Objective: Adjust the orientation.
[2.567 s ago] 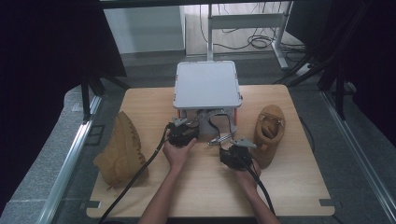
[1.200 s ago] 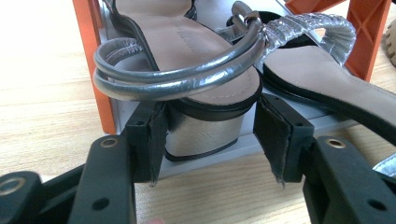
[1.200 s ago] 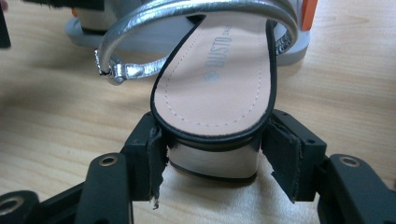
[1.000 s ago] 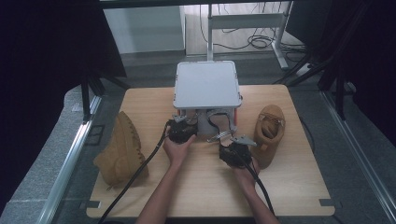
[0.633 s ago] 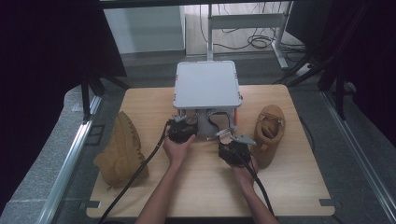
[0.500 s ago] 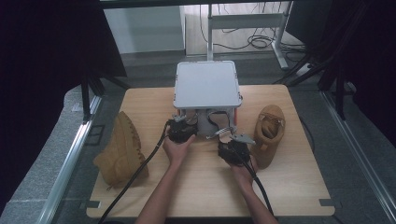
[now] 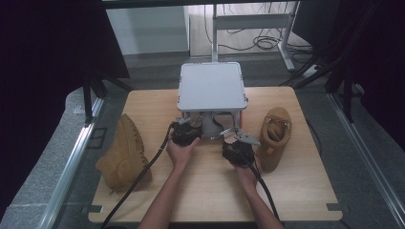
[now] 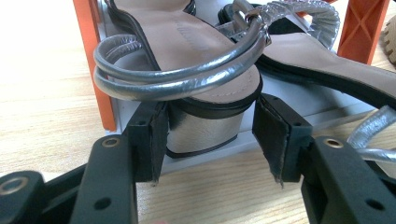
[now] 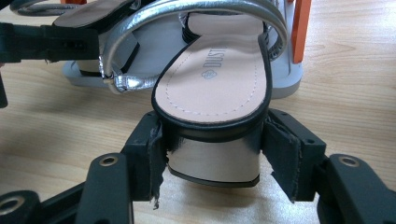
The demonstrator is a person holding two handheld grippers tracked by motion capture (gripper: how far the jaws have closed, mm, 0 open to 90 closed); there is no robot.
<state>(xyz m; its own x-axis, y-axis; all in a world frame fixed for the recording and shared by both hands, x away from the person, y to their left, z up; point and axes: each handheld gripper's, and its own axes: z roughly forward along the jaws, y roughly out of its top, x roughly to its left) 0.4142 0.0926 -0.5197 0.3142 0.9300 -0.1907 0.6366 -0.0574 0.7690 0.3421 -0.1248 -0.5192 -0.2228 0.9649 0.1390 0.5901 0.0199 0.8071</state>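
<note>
In the right gripper view, the right gripper (image 9: 212, 158) is clamping the silver block heel of a sandal (image 9: 215, 79), both pads pressing its sides. In the left gripper view, the left gripper (image 8: 210, 140) is straddling the heel of the other sandal (image 8: 196, 51): the near-left pad is touching, while the other seems to be standing slightly off (hard to judge). Both sandals are reaching under the grey shelf (image 7: 211, 86), which is hiding their toes from above. A tan boot (image 7: 122, 155) is lying left, another boot (image 7: 274, 136) standing right on the table (image 7: 210, 191).
</note>
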